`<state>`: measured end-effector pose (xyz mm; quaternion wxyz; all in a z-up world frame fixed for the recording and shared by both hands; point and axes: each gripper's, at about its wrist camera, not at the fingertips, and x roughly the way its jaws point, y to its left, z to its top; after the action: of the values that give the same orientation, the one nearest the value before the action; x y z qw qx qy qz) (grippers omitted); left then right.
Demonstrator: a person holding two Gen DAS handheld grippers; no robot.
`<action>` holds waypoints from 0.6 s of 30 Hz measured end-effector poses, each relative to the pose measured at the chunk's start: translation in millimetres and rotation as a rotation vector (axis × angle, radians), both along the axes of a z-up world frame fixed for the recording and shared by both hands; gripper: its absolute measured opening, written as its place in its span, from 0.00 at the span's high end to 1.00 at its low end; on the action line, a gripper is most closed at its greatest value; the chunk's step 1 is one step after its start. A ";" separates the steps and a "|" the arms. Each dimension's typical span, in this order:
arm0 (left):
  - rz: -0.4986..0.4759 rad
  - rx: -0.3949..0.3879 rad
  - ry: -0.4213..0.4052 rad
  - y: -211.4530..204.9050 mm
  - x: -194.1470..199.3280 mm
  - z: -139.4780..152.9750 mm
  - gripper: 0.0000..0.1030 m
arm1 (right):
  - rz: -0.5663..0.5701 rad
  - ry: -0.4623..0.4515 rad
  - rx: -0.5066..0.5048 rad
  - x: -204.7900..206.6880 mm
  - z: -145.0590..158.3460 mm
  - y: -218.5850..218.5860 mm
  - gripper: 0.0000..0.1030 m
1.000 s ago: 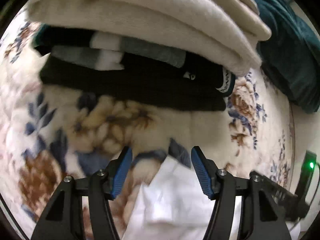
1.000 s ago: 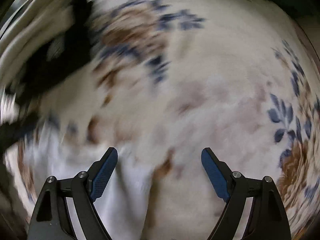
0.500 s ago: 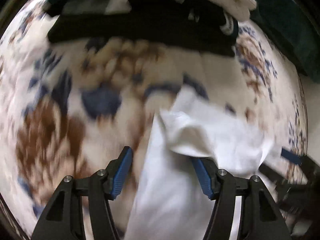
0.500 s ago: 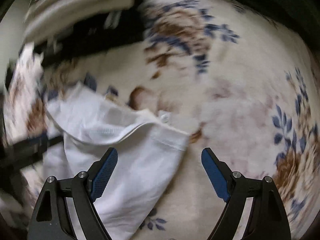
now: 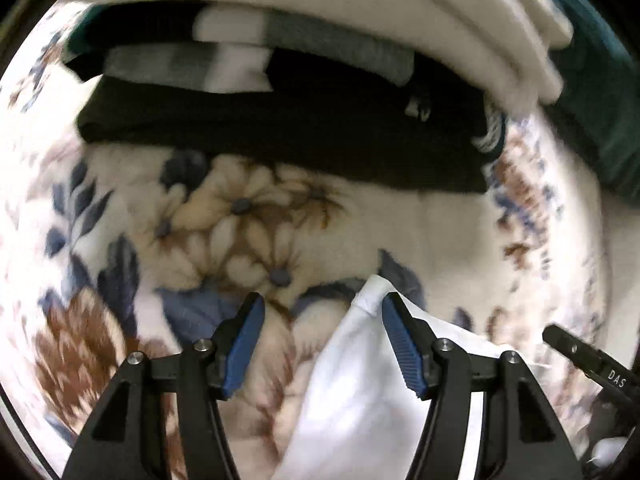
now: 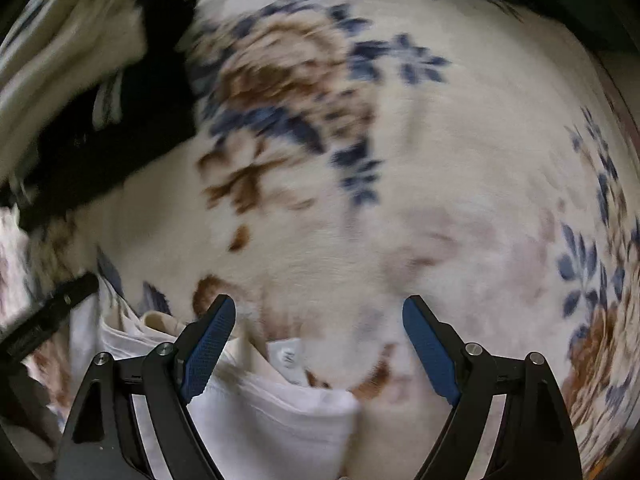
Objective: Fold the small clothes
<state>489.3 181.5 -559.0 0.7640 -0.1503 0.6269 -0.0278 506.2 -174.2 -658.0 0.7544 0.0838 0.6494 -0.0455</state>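
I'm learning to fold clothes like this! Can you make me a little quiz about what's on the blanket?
1. True or false: the left gripper is squeezed shut on the white garment.
2. What lies at the far edge of the flowered blanket? A) shoes B) a stack of folded clothes C) a basket
3. What small thing shows on the white garment between the right gripper's fingers?

Key: 1 false, both grippers are open. 2 B. 3 a small label.
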 end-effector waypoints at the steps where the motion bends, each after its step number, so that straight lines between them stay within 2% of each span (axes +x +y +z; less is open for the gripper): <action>1: 0.016 -0.027 -0.005 4.9 -4.3 3.3 0.43 | -0.035 -0.004 0.041 -4.2 8.0 -11.8 0.15; 6: -0.001 -0.100 0.004 10.3 -12.1 -1.7 0.43 | -0.172 0.038 0.307 -48.7 23.4 -57.7 0.15; 7: -0.020 -0.083 -0.006 4.1 -10.9 -4.2 0.47 | -0.176 0.067 0.359 -56.1 18.6 -59.8 0.18; 8: -0.055 -0.063 -0.024 -7.5 -10.9 -4.5 0.55 | -0.168 0.090 0.403 -62.4 12.5 -58.6 0.21; 9: -0.089 -0.049 -0.040 -16.5 -10.4 -3.5 0.85 | -0.156 0.103 0.424 -71.6 5.0 -47.8 0.35; 10: -0.129 -0.010 -0.051 -23.2 -8.4 -3.2 0.93 | -0.139 0.123 0.443 -76.6 -3.0 -43.5 0.61; 11: -0.161 0.008 -0.067 -25.6 -7.8 -1.1 0.94 | -0.138 0.133 0.446 -79.3 -8.5 -39.8 0.77; 12: -0.181 0.018 -0.085 -28.1 -8.2 -0.7 0.94 | -0.141 0.138 0.449 -82.6 -11.6 -38.9 0.89; 14: -0.212 0.072 -0.096 -31.0 -3.9 -2.1 0.94 | -0.182 0.099 0.444 -91.1 -10.3 -40.8 0.95; 16: -0.193 0.075 -0.079 -24.3 1.8 -8.6 0.94 | -0.200 0.054 0.410 -99.6 0.5 -45.4 0.98; 18: -0.175 0.070 -0.060 -15.1 4.7 -12.9 0.94 | -0.215 0.026 0.373 -90.1 -0.3 -44.6 0.98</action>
<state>494.0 166.5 -571.9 0.7819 -0.0673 0.6150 -0.0770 416.1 -218.8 -658.3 0.7081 0.2901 0.6438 -0.0059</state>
